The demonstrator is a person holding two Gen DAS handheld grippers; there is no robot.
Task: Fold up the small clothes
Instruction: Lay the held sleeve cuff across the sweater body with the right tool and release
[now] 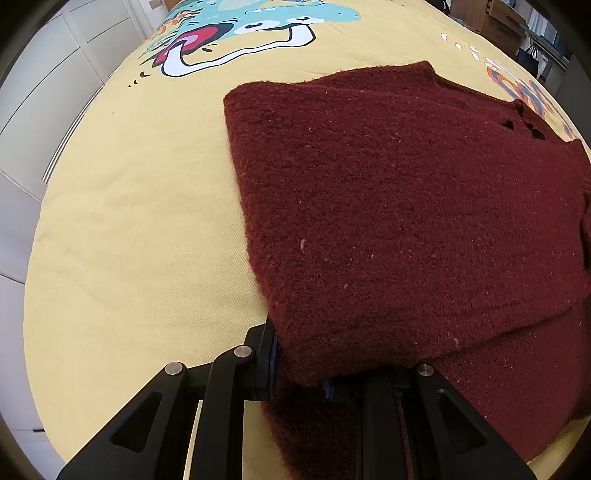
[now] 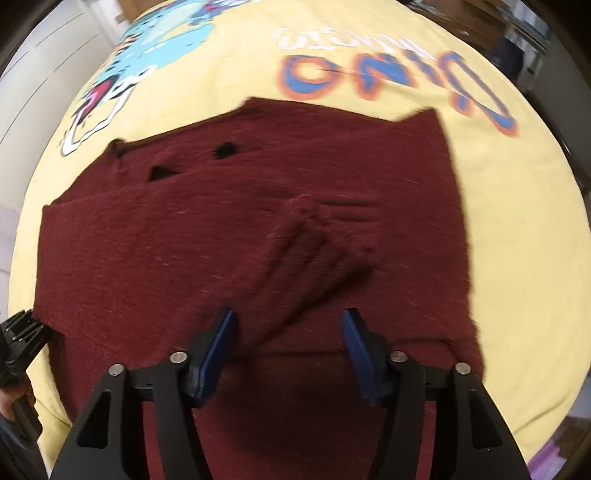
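- One dark red knitted garment lies on a yellow bedspread printed with a cartoon dinosaur; a layer of it is already doubled over, with a second layer showing beneath at the near edge.
- Two dark openings sit near its far edge; whether they are holes or buttonholes is hard to tell.
- A raised wrinkle runs across its middle in the right wrist view, which is smeared by motion blur.
- The left hand-held gripper is clamped on the near corner of the folded layer; the fabric drapes over the pads and hides the right one almost wholly.
- The right hand-held gripper hangs above the garment with its blue pads well apart and nothing pressed between them.
- At the left rim of the right wrist view, the other gripper is cut off, and part of a person's hand shows below it.
- Printed lettering on the bedspread beyond the garment reads upside down and blurred.
- White cupboard fronts stand past the bed's edge; the room behind is too distorted to make out.
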